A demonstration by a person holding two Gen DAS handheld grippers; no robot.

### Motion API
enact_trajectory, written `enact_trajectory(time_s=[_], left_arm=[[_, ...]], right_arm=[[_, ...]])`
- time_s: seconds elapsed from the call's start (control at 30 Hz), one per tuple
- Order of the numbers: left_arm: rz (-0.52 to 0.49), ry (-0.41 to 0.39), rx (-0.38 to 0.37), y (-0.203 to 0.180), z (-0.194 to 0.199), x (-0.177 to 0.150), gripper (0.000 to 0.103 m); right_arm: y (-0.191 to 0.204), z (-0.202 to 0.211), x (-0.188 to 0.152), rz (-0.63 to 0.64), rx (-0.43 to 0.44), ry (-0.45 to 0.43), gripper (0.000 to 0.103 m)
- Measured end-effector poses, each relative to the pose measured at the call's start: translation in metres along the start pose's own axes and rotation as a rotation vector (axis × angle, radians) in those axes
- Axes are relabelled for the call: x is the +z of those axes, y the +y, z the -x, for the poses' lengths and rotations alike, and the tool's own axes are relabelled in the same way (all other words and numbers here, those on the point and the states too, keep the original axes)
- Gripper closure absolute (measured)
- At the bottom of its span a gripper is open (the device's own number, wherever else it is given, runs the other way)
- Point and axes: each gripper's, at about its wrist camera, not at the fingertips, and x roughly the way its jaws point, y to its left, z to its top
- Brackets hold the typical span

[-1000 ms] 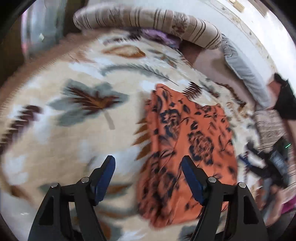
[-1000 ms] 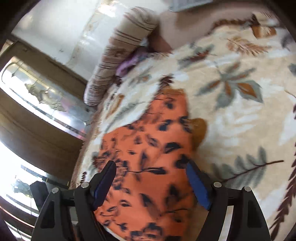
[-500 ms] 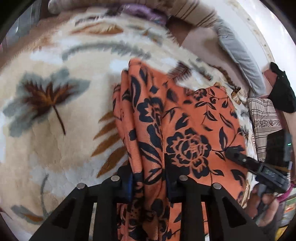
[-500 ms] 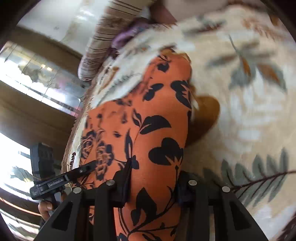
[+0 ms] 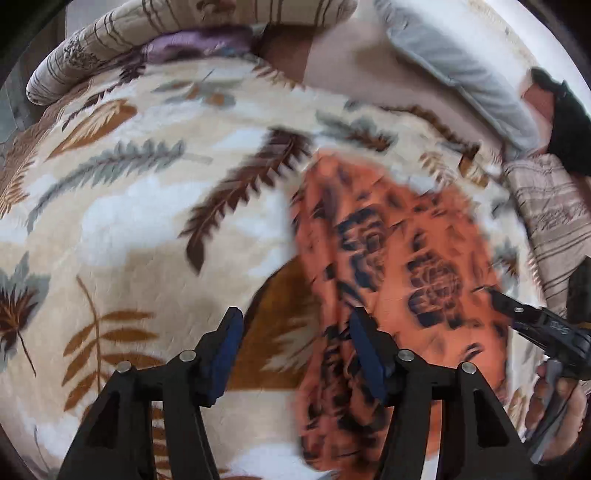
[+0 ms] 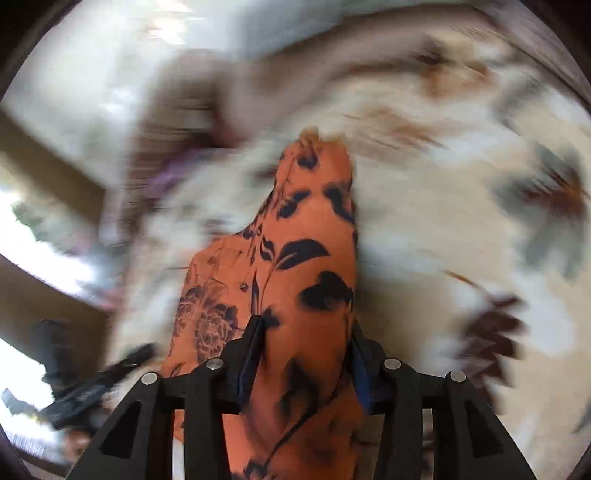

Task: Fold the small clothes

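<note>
An orange garment with dark flowers (image 5: 406,258) lies folded lengthwise on a leaf-patterned blanket (image 5: 129,221). My left gripper (image 5: 295,350) hovers at the garment's left edge. Its jaws are opening, with only blanket between them, and its right finger is over the cloth's edge. In the right wrist view the garment (image 6: 314,240) fills the gap of my right gripper (image 6: 304,354). Those jaws are opening too, but the cloth stays sharp against a smeared background and still touches both pads. The right gripper (image 5: 535,325) and the hand holding it show at the left view's right edge.
A striped bolster (image 5: 184,22) and a purple cloth (image 5: 199,40) lie at the far end of the bed. At the far right are a grey pillow (image 5: 461,66), a black item (image 5: 569,122) and a striped fabric (image 5: 546,206). A wooden frame shows blurred in the right wrist view.
Both grippers closed on the garment half a second ago. Since then the left has let go and slid left off the cloth, jaws apart. The right has swung fast with the cloth in it.
</note>
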Motion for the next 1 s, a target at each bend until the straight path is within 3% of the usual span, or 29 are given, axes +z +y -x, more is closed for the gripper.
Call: enact_trajectory(time_s=[0.03, 0.13, 0.23, 0.33, 0.37, 0.43, 0.57, 0.73, 0.8, 1.0], left_arm=[[0.004, -0.02, 0.009, 0.003, 0.005, -0.006, 0.042], [0.01, -0.056, 0.047, 0.012, 0.029, -0.019, 0.042], [0.003, -0.109, 0.053, 0.011, 0.051, -0.029, 0.042], [-0.007, -0.136, 0.083, 0.007, 0.068, -0.039, 0.041], [-0.012, -0.143, 0.095, 0.005, 0.074, -0.042, 0.04], [-0.018, -0.169, 0.128, 0.0, 0.089, -0.051, 0.034], [-0.047, -0.209, 0.159, -0.009, 0.114, -0.066, 0.032], [-0.03, -0.27, 0.164, -0.017, 0.145, -0.079, 0.03], [-0.044, -0.299, 0.173, -0.025, 0.159, -0.085, 0.019], [-0.075, -0.392, 0.147, -0.055, 0.202, -0.106, 0.015]], right_arm=[[-0.003, 0.009, -0.009, 0.001, 0.03, -0.027, 0.055], [0.017, 0.033, -0.02, 0.097, -0.011, -0.095, 0.055], [0.051, 0.056, -0.024, 0.174, 0.074, -0.144, 0.052], [0.077, 0.04, -0.034, 0.234, 0.098, -0.101, 0.036], [0.073, 0.024, -0.038, 0.235, 0.056, -0.057, 0.03], [0.069, -0.007, -0.048, 0.228, -0.038, 0.05, 0.03], [0.098, 0.03, -0.062, 0.294, -0.099, -0.06, 0.029], [0.123, 0.076, -0.09, 0.38, -0.251, -0.174, 0.02], [0.127, 0.094, -0.106, 0.392, -0.273, -0.207, 0.018], [0.121, 0.145, -0.137, 0.374, -0.292, -0.297, 0.013]])
